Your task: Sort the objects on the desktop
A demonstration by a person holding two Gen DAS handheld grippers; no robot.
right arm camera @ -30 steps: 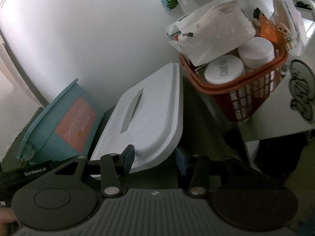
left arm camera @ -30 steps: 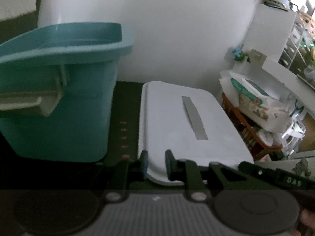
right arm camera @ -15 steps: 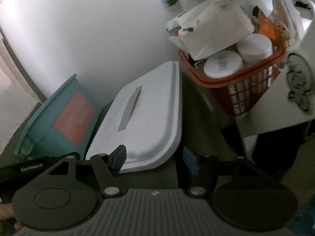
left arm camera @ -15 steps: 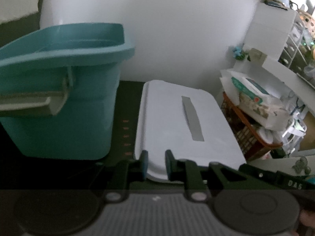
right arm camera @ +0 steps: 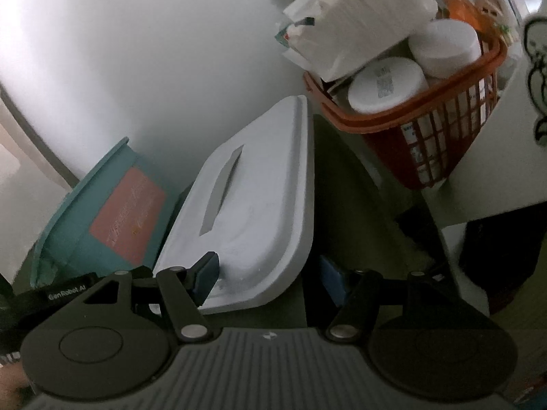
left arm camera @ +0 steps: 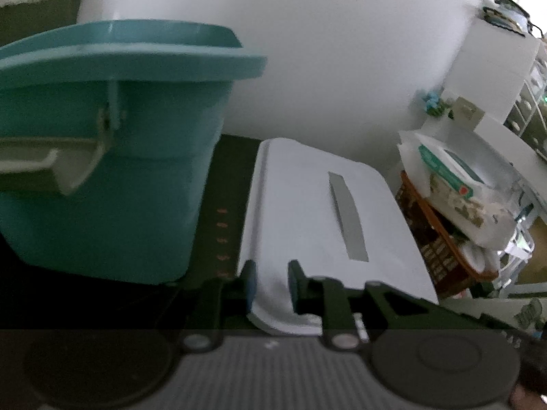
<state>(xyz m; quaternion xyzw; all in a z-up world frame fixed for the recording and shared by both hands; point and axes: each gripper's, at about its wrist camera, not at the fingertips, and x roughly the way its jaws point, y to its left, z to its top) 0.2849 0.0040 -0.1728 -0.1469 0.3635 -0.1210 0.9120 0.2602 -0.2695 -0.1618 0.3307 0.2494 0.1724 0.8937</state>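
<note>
On the near rim of the white lid, my left gripper stays clamped narrow while my right gripper has spread wide off it, so the lid now hangs on one grip.

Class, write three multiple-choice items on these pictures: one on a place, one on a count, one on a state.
1. Where does the white lid lie?
A. In the basket
B. Between the teal bin and the orange basket
C. On top of the bin

2. How many white jars show in the basket?
A. None
B. Five
C. Two

3. How is the right gripper?
A. Open
B. Shut on a jar
C. Shut on the bin

Answers:
1 B: the white lid lies flat between the teal bin and the orange basket.
2 C: two white jars show.
3 A: the right gripper has its fingers wide apart.
</note>
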